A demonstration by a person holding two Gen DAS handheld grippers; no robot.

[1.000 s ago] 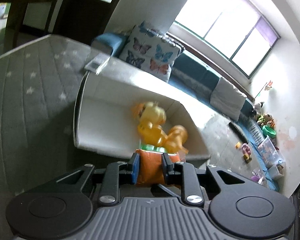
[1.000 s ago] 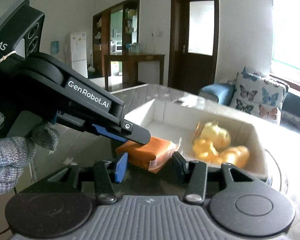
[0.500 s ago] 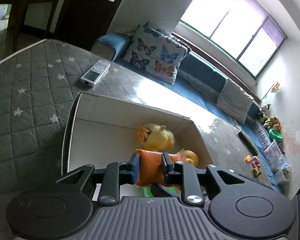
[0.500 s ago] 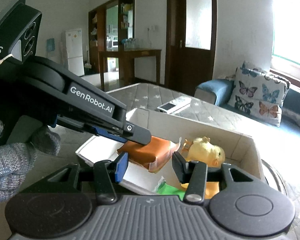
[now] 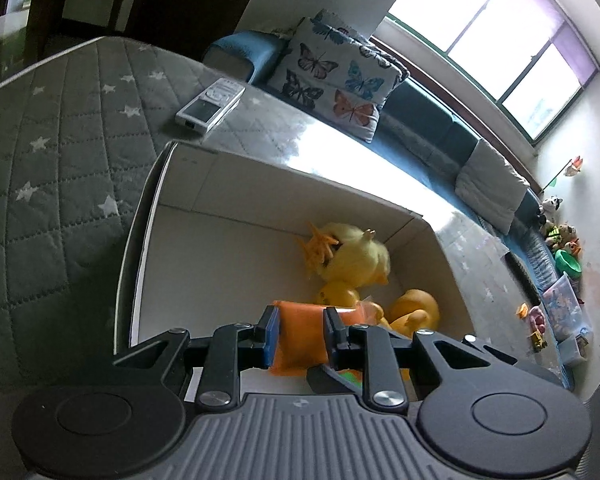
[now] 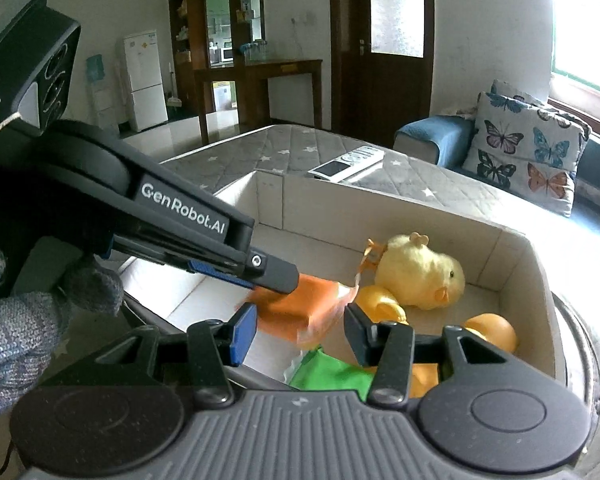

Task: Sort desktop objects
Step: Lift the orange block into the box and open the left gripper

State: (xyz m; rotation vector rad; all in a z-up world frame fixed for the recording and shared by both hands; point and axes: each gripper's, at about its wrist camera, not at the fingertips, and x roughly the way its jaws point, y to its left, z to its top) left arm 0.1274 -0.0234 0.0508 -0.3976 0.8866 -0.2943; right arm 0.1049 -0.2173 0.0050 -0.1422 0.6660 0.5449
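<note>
My left gripper (image 5: 300, 334) is shut on an orange packet (image 5: 300, 332) and holds it over the near end of an open white cardboard box (image 5: 228, 184). In the right wrist view the packet (image 6: 296, 312) hangs from the left gripper (image 6: 288, 280) above the box (image 6: 380, 204). Inside the box lie a yellow plush chick (image 5: 356, 258) (image 6: 420, 272), yellow rubber ducks (image 5: 416, 312) (image 6: 488, 330) and a green packet (image 6: 332, 374). My right gripper (image 6: 300, 334) is open and empty, just in front of the packet.
The box stands on a grey quilted cover with white stars (image 5: 60, 140). A white remote control (image 5: 210, 106) (image 6: 346, 164) lies beyond the box. A butterfly cushion (image 5: 336, 76) and a blue sofa are behind. Toys lie on the floor at the far right (image 5: 556, 312).
My left gripper has carried the orange packet forward and lower, over the box. The right gripper has followed, staying open.
</note>
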